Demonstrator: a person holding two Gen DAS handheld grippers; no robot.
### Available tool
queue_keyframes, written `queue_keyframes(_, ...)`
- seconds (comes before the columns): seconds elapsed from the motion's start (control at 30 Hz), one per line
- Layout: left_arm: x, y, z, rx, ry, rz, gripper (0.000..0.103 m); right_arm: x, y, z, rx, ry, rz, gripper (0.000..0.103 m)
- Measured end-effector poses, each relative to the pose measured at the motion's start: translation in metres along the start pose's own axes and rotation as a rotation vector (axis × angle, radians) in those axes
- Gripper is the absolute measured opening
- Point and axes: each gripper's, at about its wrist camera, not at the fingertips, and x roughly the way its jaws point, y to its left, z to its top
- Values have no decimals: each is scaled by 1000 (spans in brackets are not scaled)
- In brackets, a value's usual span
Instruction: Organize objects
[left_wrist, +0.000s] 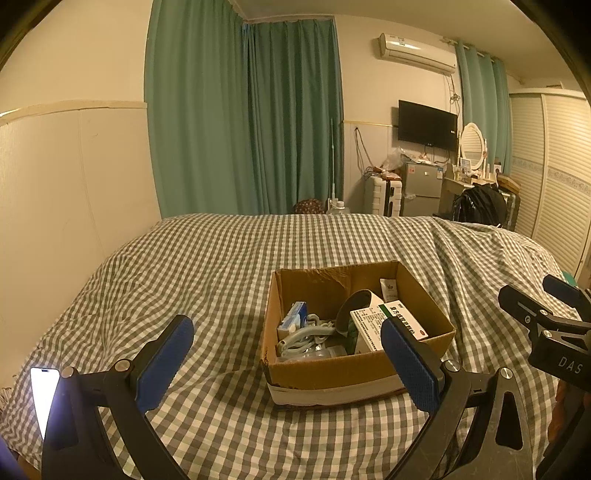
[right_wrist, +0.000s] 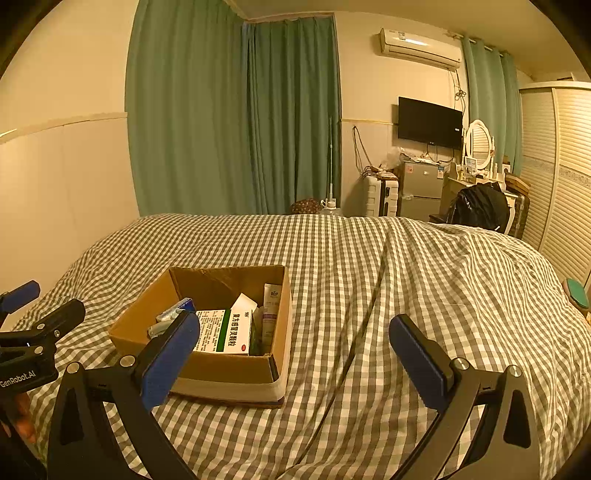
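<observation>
Bed (left_wrist: 221, 258) with a grey-and-white checked cover is taking up most of both views, wrinkled and soft. Cardboard box (left_wrist: 354, 373) is sitting on it, open-topped, tape band along the base, top edges torn; that box is my landmark.

Inside the box: a green-and-white medicine carton (right_wrist: 225, 330) is lying flat near the front wall, a dark curved piece (left_wrist: 351, 310) is leaning beside it, a white tube (right_wrist: 271, 306) is standing against the far right wall, a small blue-and-white pack (left_wrist: 293, 317) is sitting at the left wall, grey tubing (left_wrist: 306, 334) is piling in the front left corner. Contents look jumbled, not sorted.

2 grippers are hovering just in front of the box, nothing in either. Left gripper (left_wrist: 286, 363): jaws wide apart, straddling the box's front left corner. Right gripper (right_wrist: 295, 354): jaws wide apart, right of the box over bare cover.

Risks, my read:
- Box is light on a soft cover, so a push on 1 wall is likely tipping or sliding it.
- Carton is overlapping the dark piece, so lifting it could be dragging neighbours out.
- Tubing could be snagging a finger.

A lit phone (left_wrist: 44, 391) is lying well left of the box.
</observation>
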Motion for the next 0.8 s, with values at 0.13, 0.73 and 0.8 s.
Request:
queue_keyframes(0.13, 0, 1, 1, -3, -1, 1, 103, 0, 1, 1, 2, 2, -1, 103)
queue_keyframes(0.73, -3, -2, 3, 6, -18, -7, 103, 1, 2, 1, -3, 3, -7, 103)
queue_keyframes(0.8, -2, 0, 3, -3, -12, -10, 103, 0, 2, 1, -3, 3, -9, 103)
